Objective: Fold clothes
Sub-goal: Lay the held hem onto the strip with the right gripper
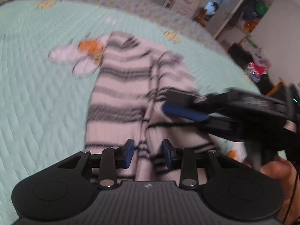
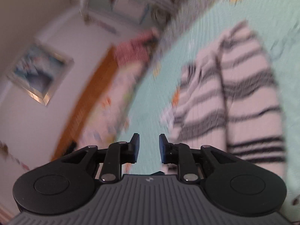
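Lying lengthwise on the bed (image 1: 33, 86), just beside its printed daisy (image 1: 80, 56), the striped sweater (image 1: 121, 86) looks soft, light and floppy. Both jaws stand parted and empty: the left hand-held gripper (image 1: 148, 152) above the sweater's near end, the right hand-held gripper (image 2: 149, 148) off its edge. I would pinch a folded side edge or hem, since a middle grip would probably bunch it.

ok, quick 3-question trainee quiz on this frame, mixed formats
1. True or false: the right gripper is clamped on the striped garment.
2. The bedspread is: A red, B mint green, C black.
3. Fill in: the left gripper has its jaws ____, with nothing pinched.

Key: 1 false; 2 B; 3 open.
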A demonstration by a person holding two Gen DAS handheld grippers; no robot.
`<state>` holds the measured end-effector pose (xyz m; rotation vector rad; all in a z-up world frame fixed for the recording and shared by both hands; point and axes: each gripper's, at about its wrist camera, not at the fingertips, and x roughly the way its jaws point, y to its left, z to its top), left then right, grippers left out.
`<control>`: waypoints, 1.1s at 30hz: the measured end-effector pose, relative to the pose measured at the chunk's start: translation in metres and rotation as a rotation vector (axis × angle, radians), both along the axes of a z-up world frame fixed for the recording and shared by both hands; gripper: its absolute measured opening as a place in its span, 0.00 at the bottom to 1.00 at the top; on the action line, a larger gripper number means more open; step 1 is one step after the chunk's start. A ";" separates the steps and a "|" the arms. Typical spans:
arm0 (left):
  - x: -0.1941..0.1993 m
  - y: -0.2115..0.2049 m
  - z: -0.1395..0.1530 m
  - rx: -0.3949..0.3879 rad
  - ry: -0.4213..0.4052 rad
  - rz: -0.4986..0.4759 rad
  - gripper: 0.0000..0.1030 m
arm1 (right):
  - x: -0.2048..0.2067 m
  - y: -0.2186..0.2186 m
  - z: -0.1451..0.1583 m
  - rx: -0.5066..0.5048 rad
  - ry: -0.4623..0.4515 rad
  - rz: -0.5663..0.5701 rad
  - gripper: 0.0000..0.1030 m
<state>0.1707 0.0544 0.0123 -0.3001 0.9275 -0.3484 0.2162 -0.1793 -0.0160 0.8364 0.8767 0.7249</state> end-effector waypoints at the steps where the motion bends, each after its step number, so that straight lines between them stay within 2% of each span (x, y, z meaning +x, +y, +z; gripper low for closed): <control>1: 0.000 0.002 -0.007 -0.008 0.001 0.005 0.36 | 0.003 0.001 -0.012 -0.004 0.018 0.002 0.00; 3: 0.000 0.007 -0.010 -0.019 -0.010 0.004 0.37 | 0.009 0.002 -0.038 -0.001 0.047 0.000 0.00; 4: -0.001 0.005 -0.010 -0.006 -0.015 -0.004 0.37 | 0.008 0.001 -0.039 -0.006 0.039 0.001 0.00; 5: -0.001 0.003 -0.009 0.009 -0.021 -0.011 0.37 | 0.007 0.001 -0.038 -0.011 0.028 0.002 0.00; 8: -0.003 -0.005 -0.010 0.052 -0.044 -0.016 0.38 | 0.000 0.012 -0.032 -0.116 -0.061 0.020 0.00; 13: -0.008 -0.008 -0.011 0.066 -0.060 0.009 0.38 | -0.007 0.029 -0.023 -0.239 -0.153 0.015 0.00; 16: -0.013 -0.012 -0.010 0.091 -0.080 0.022 0.38 | -0.011 0.036 -0.019 -0.287 -0.176 0.010 0.00; 20: -0.016 -0.019 -0.008 0.135 -0.094 0.021 0.40 | -0.015 0.022 -0.005 -0.234 -0.114 -0.033 0.02; 22: -0.015 -0.021 -0.008 0.146 -0.092 0.017 0.40 | -0.033 0.006 0.013 -0.132 -0.116 -0.095 0.27; 23: -0.015 -0.021 -0.008 0.149 -0.091 0.015 0.40 | -0.045 -0.002 0.023 -0.093 -0.127 -0.121 0.31; 25: -0.015 -0.020 -0.008 0.147 -0.089 0.014 0.39 | -0.068 -0.016 0.031 -0.044 -0.120 -0.162 0.33; 28: -0.015 -0.022 -0.009 0.166 -0.095 0.000 0.39 | -0.086 -0.021 0.010 -0.082 -0.021 -0.165 0.33; 29: -0.018 -0.024 -0.009 0.184 -0.117 -0.010 0.39 | -0.089 -0.023 -0.004 -0.081 -0.001 -0.184 0.31; 30: -0.019 -0.026 -0.009 0.190 -0.118 -0.010 0.39 | -0.090 -0.024 -0.013 -0.075 0.016 -0.193 0.03; 31: -0.019 -0.025 -0.009 0.186 -0.117 -0.007 0.39 | -0.090 -0.026 -0.021 -0.068 0.032 -0.200 0.00; 33: -0.017 -0.023 -0.009 0.171 -0.109 -0.003 0.39 | -0.090 -0.028 -0.037 -0.056 0.066 -0.215 0.00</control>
